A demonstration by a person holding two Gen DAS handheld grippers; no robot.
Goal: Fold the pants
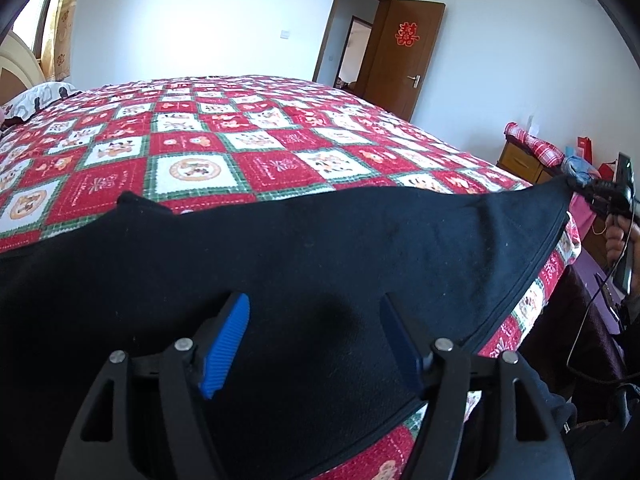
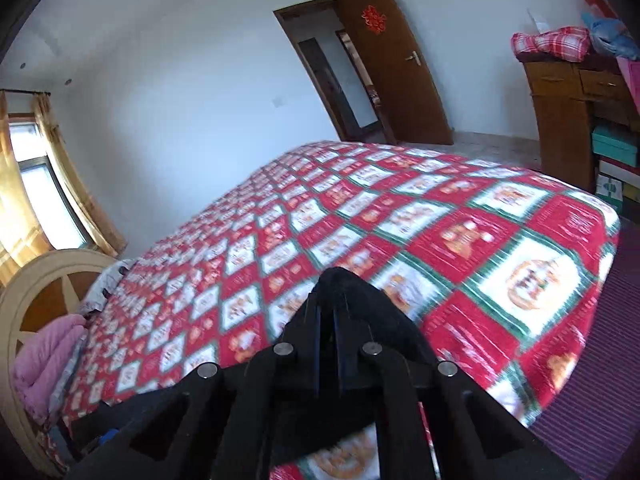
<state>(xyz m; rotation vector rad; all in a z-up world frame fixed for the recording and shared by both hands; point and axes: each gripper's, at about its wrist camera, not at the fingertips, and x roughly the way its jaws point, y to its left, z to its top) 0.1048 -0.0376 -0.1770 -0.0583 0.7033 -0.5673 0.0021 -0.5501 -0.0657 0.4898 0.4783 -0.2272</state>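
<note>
So the pants (image 1: 304,248) are lying across the near edge of the bed (image 1: 248,148), black cloth spread over the checked quilt (image 2: 460,240) and hanging a little past the bed's side. Left tool (image 1: 314,336) is hovering over the cloth with its blue pads (image 1: 228,344) spread wide apart — gripping nothing. Right tool (image 2: 328,320) is closed on a corner of the pants, pulling it up into a taut peak; in the left view that corner is rising toward the tool at far right. Fabric is looking soft, thickish, matte — likely light, limp, not slippery, and it will be sagging wherever it isn't held. Best hold, I'd judge, is on the stitched hem edge or a corner, pinching both layers together. Mid-panel pinches will just be bunching it. Right view is motion-blurred, so exact pad contact is hard to tell.
</note>
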